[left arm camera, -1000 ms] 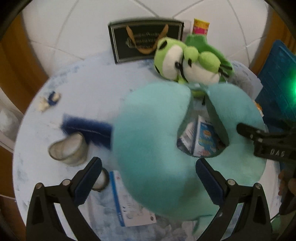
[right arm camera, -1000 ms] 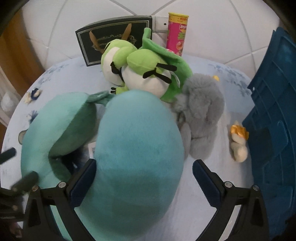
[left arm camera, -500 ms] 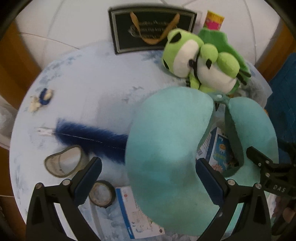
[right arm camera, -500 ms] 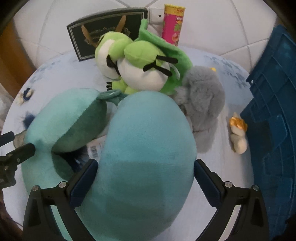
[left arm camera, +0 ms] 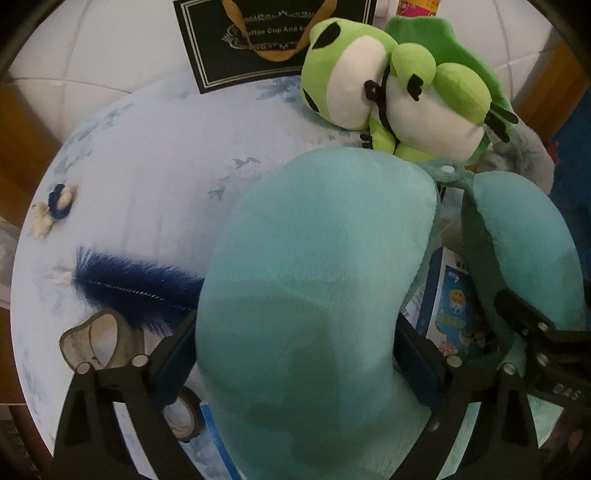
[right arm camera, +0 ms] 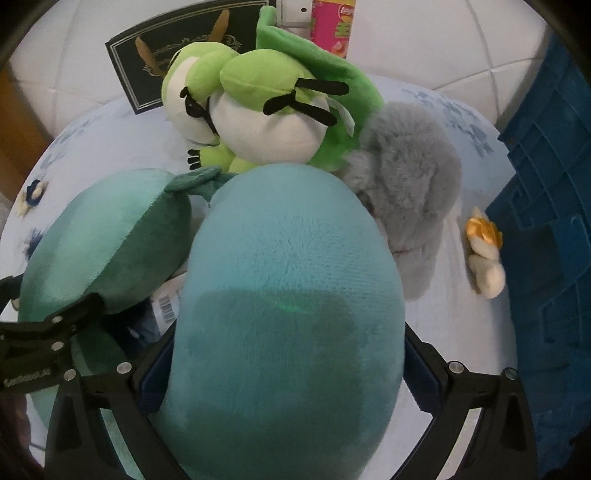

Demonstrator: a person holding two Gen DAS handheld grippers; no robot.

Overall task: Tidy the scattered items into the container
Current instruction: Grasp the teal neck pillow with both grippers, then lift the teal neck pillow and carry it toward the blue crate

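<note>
A teal U-shaped neck pillow [left arm camera: 317, 266] lies on the round pale blue table [left arm camera: 147, 177]. My left gripper [left arm camera: 295, 354] is shut on its left arm, pads pressed into the plush. My right gripper [right arm camera: 288, 369] is shut on its right arm [right arm camera: 291, 295]. Each gripper shows at the edge of the other's view. A green frog plush [left arm camera: 402, 96] lies just beyond the pillow, also seen in the right wrist view [right arm camera: 258, 110]. The blue crate [right arm camera: 546, 229] stands at the right.
A grey plush [right arm camera: 410, 184] and a small yellow-white toy [right arm camera: 484, 254] lie right of the pillow. A dark blue feather [left arm camera: 136, 288], two tape rolls [left arm camera: 99, 339], a blue-white box [left arm camera: 450, 306], a small flower toy [left arm camera: 55, 206], a black gift bag [left arm camera: 258, 33] and a pink can [right arm camera: 332, 26] are around.
Both grippers have moved forward over the pillow's arms and closed onto them. The pillow now fills more of each view.
</note>
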